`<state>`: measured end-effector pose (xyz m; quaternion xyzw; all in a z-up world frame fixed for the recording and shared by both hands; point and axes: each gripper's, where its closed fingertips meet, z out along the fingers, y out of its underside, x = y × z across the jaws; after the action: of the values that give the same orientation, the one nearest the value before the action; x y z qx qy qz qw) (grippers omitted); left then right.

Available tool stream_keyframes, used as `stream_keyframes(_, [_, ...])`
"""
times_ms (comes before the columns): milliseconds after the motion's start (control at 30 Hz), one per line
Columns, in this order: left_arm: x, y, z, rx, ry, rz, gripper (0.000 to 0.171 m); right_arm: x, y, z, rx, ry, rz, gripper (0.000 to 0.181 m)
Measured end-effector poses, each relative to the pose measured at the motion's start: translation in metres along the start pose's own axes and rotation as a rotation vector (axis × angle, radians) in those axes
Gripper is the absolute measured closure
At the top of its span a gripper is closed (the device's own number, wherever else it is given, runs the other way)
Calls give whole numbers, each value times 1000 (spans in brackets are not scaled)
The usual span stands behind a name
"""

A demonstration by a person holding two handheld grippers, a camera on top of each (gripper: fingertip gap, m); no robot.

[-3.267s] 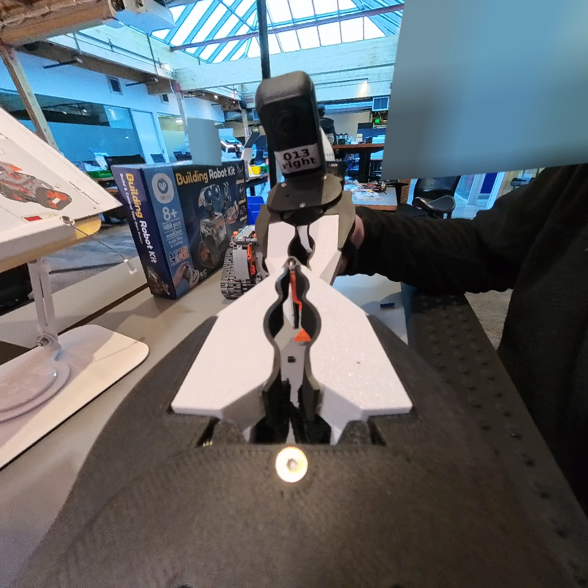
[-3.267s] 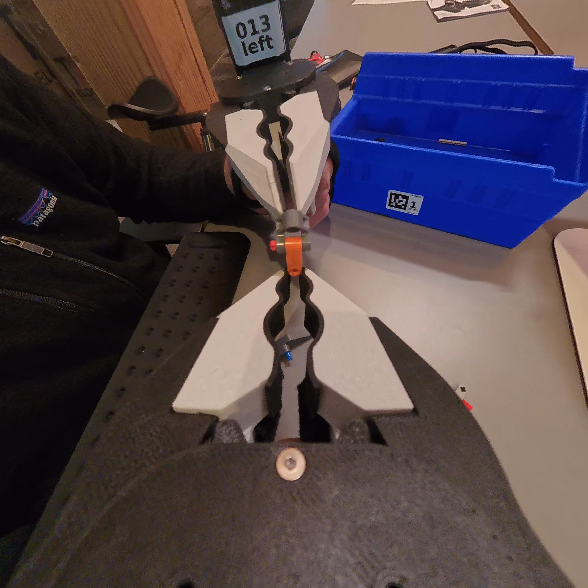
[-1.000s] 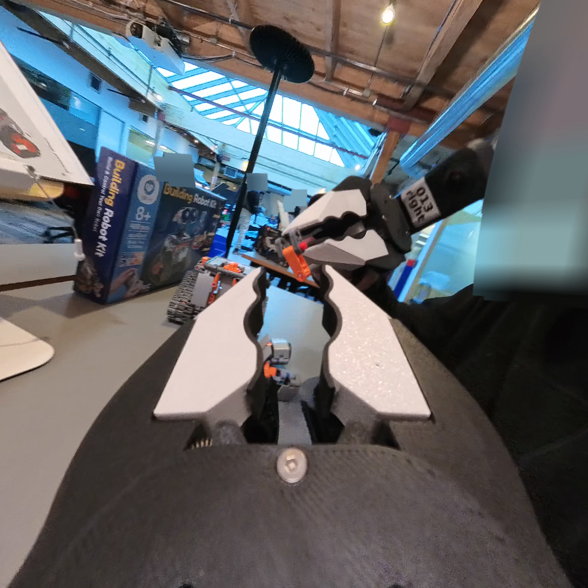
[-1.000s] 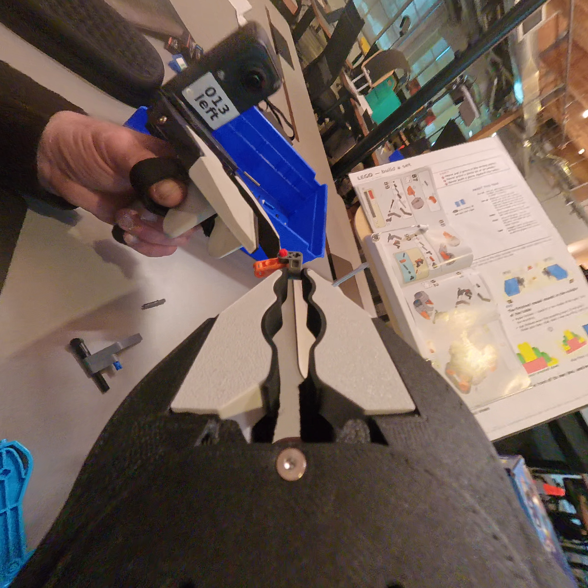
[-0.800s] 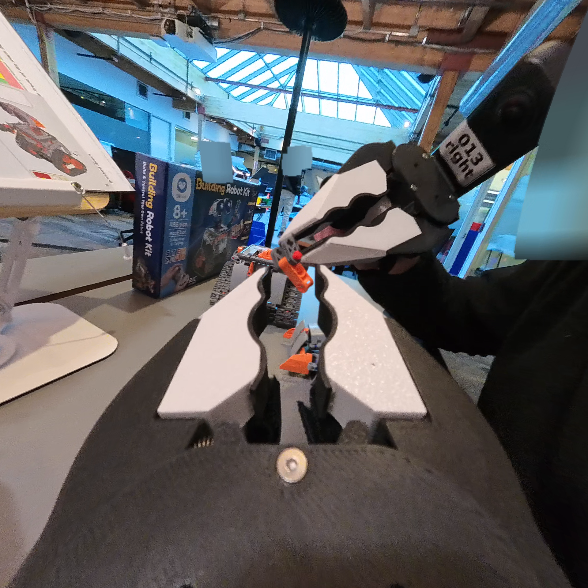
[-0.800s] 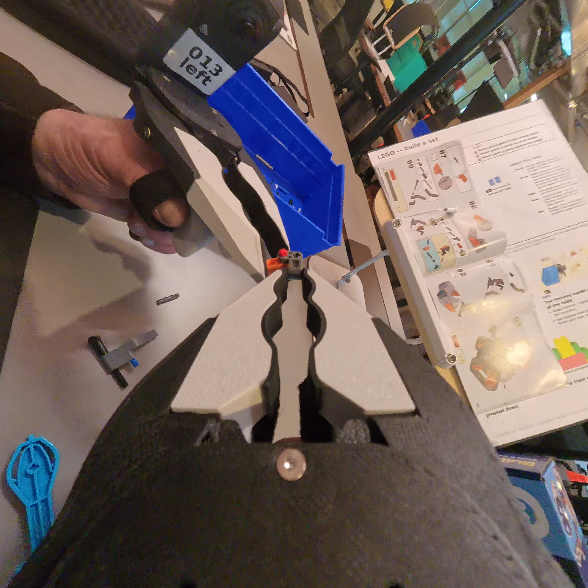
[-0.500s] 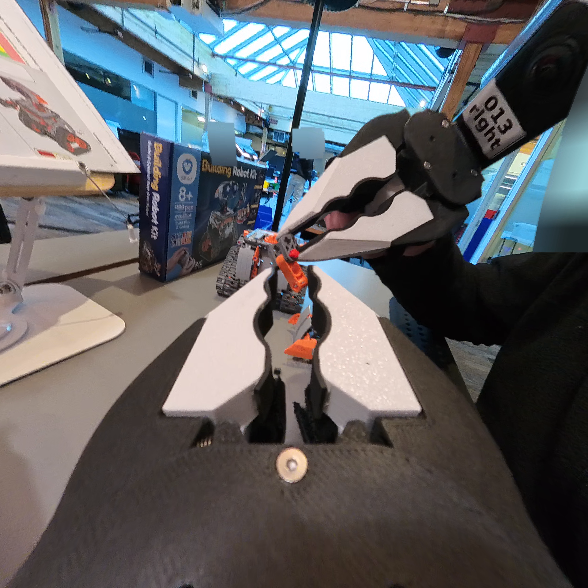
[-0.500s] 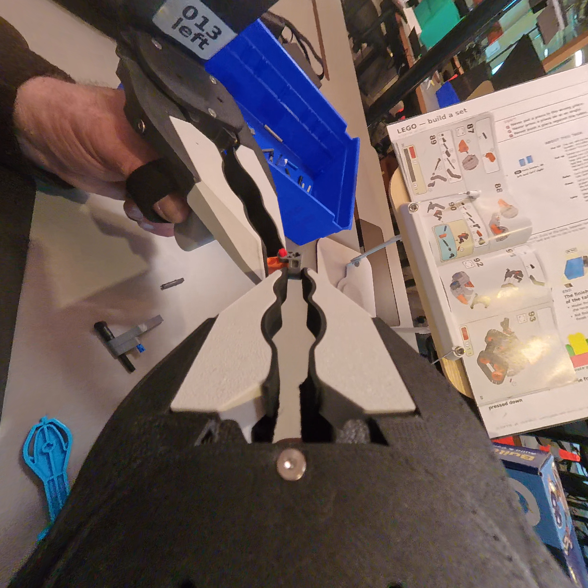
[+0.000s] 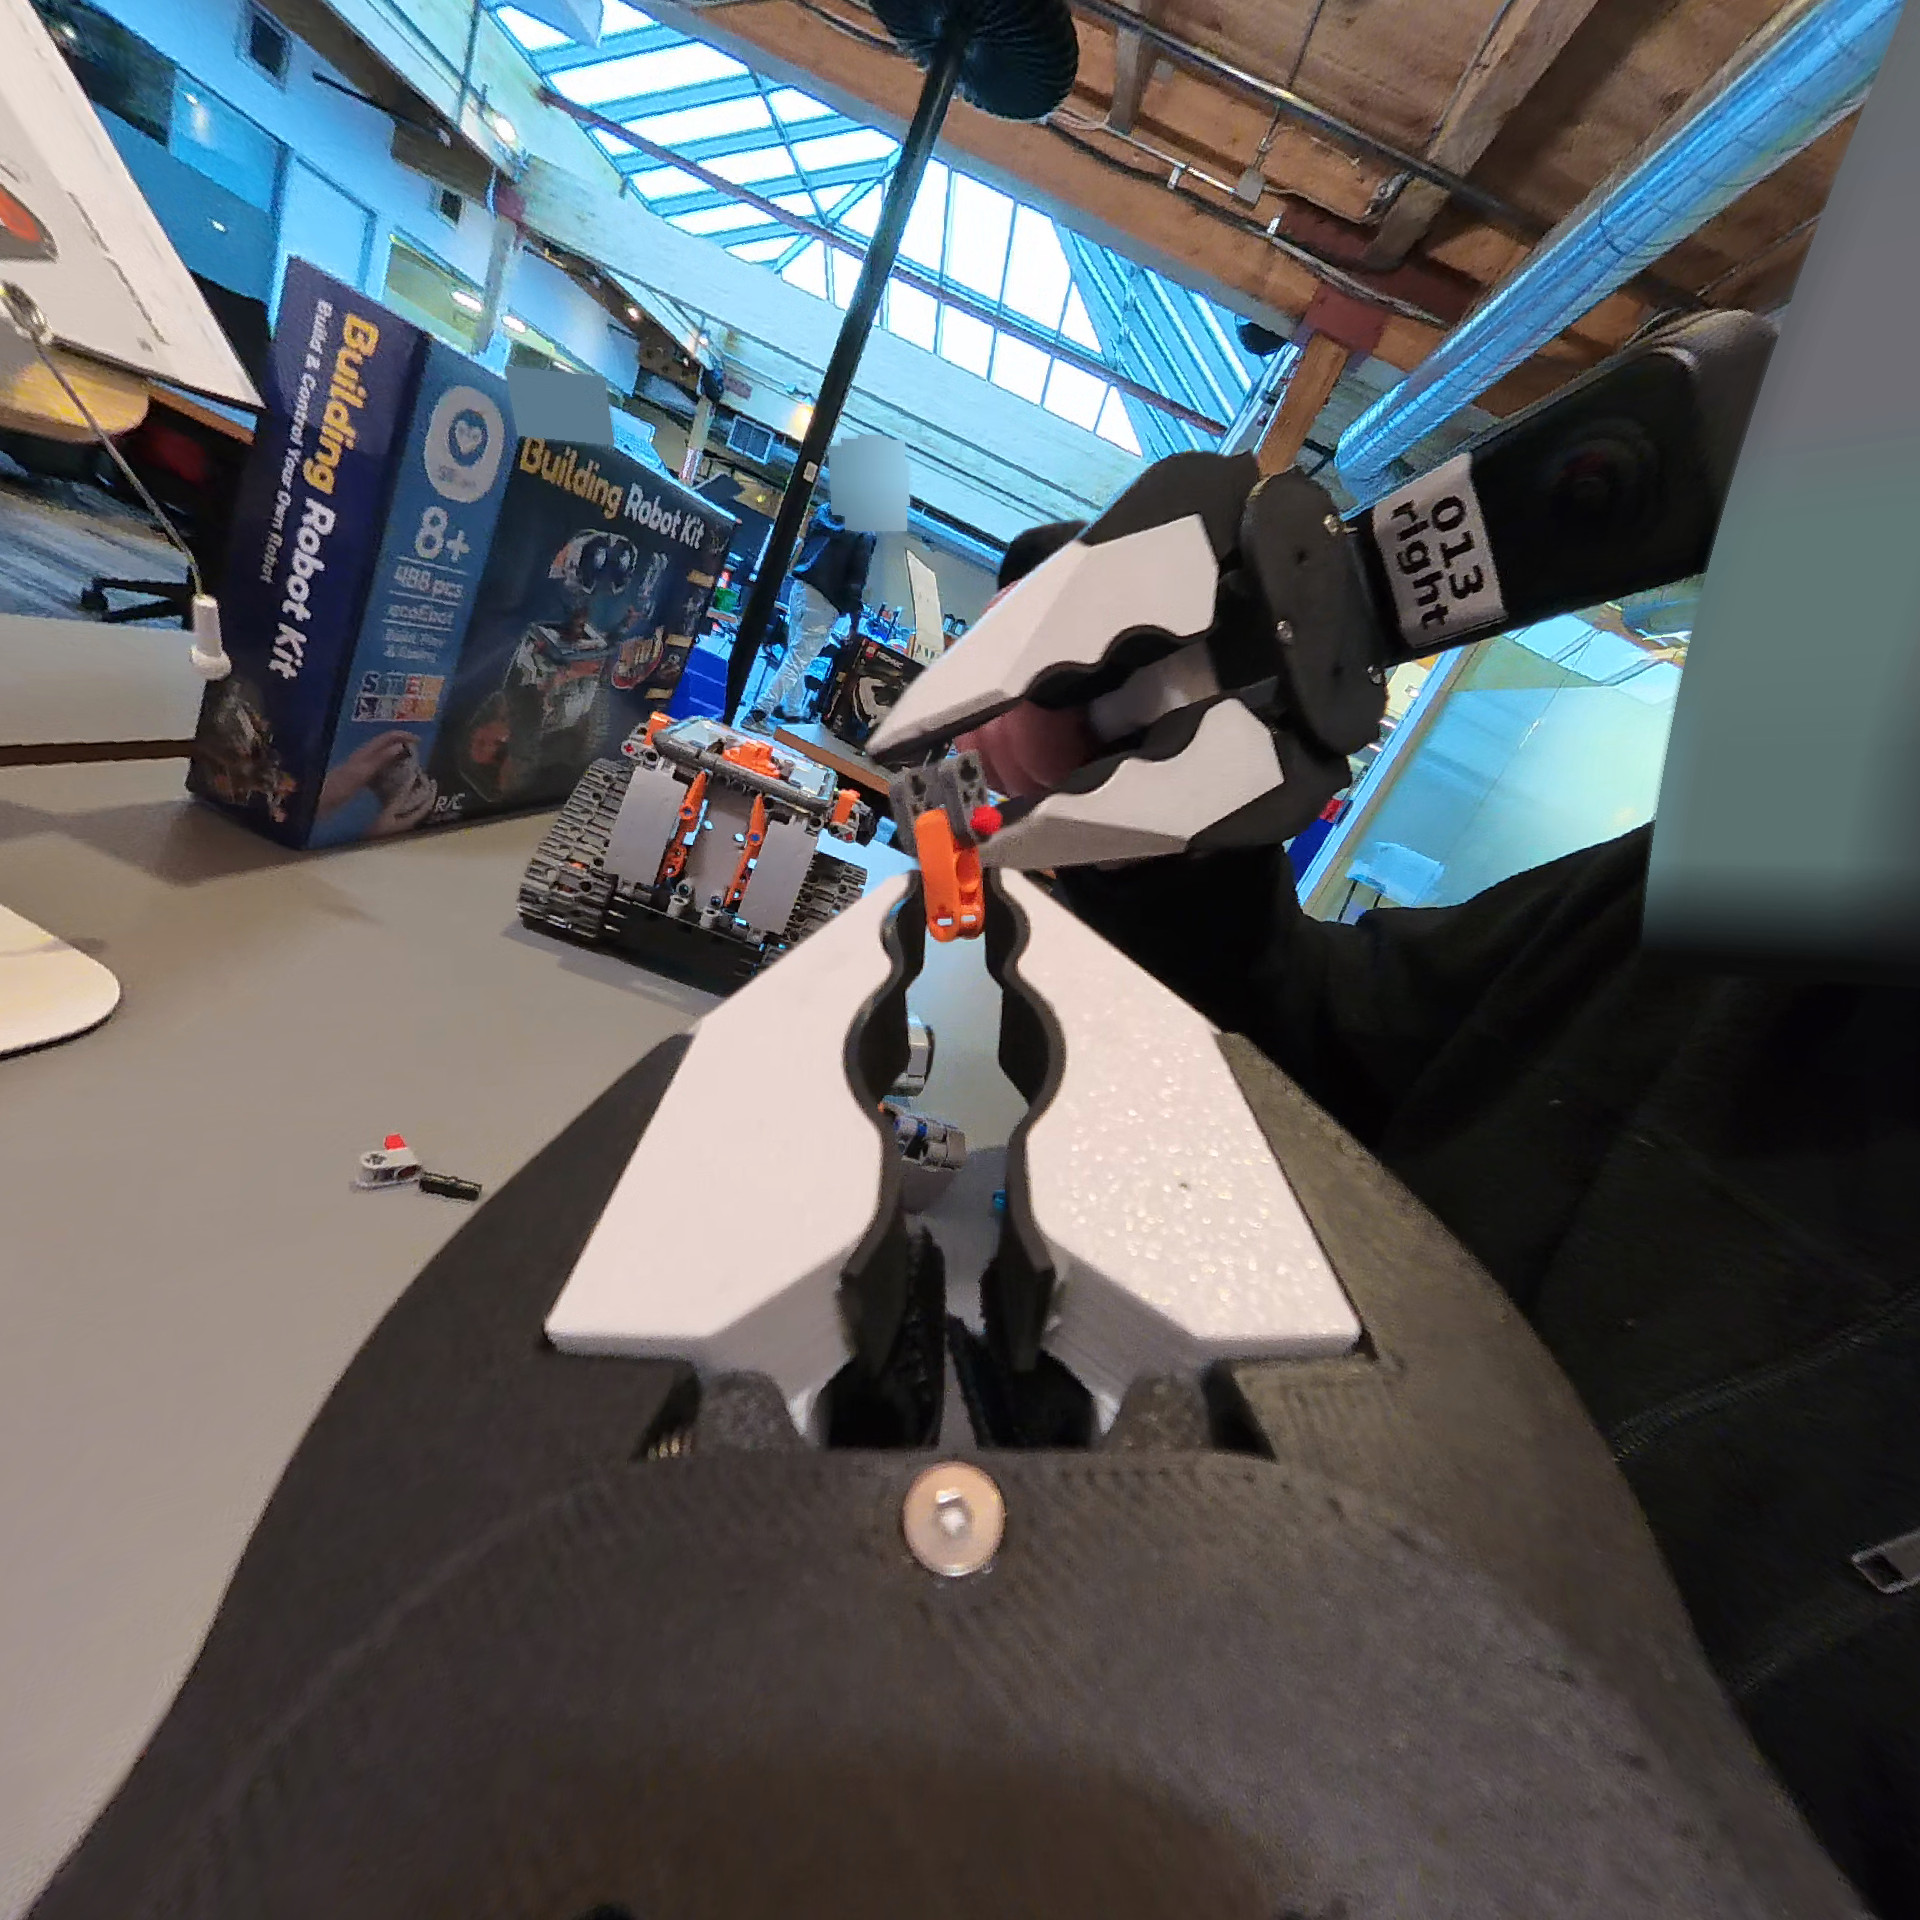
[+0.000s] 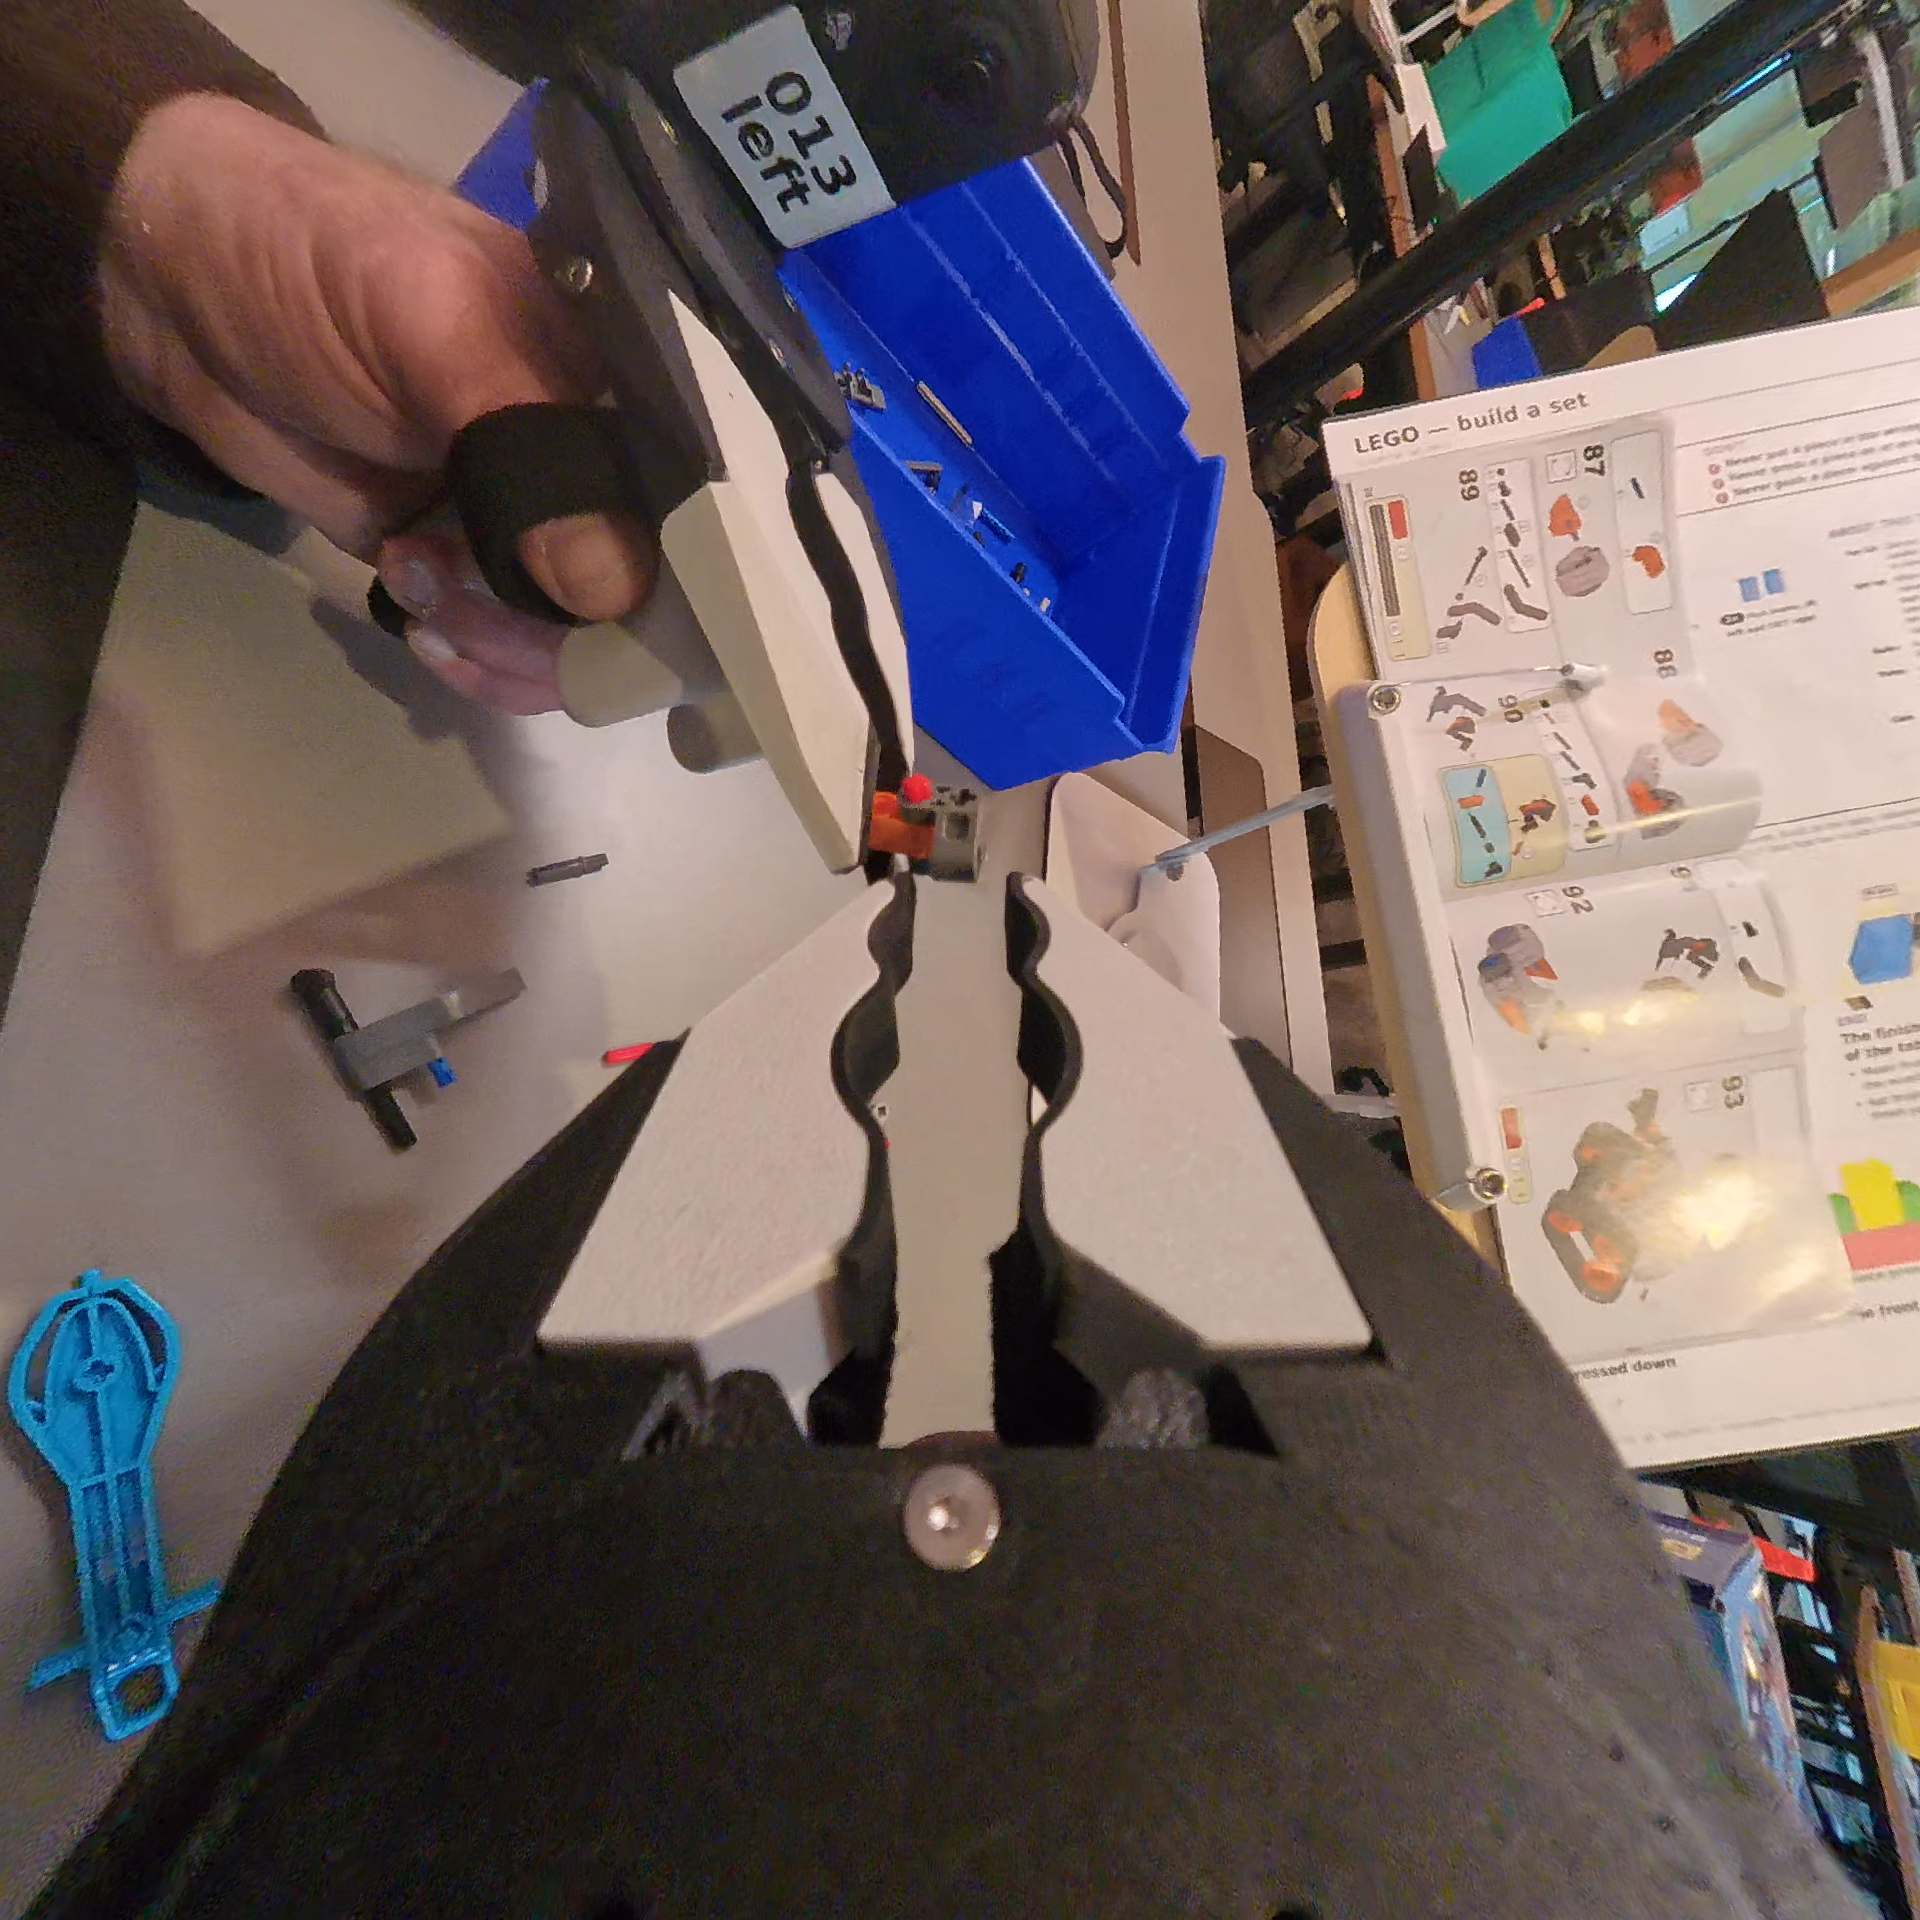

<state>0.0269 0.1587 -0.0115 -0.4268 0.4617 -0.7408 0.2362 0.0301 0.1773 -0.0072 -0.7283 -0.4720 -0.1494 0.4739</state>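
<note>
A small assembly of an orange piece (image 9: 948, 883), a grey block and a red pin hangs in the air between the two grippers. My left gripper (image 9: 951, 899) is shut on its orange end. In the right wrist view the left gripper (image 10: 868, 831) comes in from the upper left with the assembly (image 10: 951, 826) at its tip. My right gripper (image 10: 961, 883) stands with its jaws parted, its tips just short of the grey block. In the left wrist view the right gripper (image 9: 940, 790) has its open jaws either side of that block.
A blue bin (image 10: 1018, 582) with small parts lies behind the left gripper. Instruction sheets (image 10: 1621, 831) stand on the right. A grey and black part (image 10: 405, 1039), a black pin (image 10: 566, 868) and a blue tool (image 10: 94, 1455) lie on the table. A tracked model (image 9: 707, 831) and a kit box (image 9: 416, 603) stand farther off. Less than 4 cm separates the two grippers' tips.
My right gripper was shut on the grey block and has opened. My left gripper has closed on the orange end. Both grippers have tilted and drawn closer.
</note>
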Motion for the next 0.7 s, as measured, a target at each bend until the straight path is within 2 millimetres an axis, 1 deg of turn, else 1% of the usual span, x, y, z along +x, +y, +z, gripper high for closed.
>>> stream_keyframes(133, [-2,2,-1,-2,10,-35,163,-2,0,0,17,-6,-3,173])
stream_keyframes(200, [-1,3,-1,-2,27,-63,163,-2,1,0,25,-20,10,181])
stream_keyframes(433, [-3,7,-1,-16,25,-69,163,-2,2,2,43,-31,37,181])
stream_keyframes(500, [-3,6,-2,-11,28,-78,163,-1,0,0,69,-52,79,181])
stream_keyframes(567, [-3,5,-2,-6,38,-87,163,1,4,0,66,-67,112,181])
stream_keyframes(700, [-1,3,-3,10,72,-111,164,5,5,-5,120,-116,212,176])
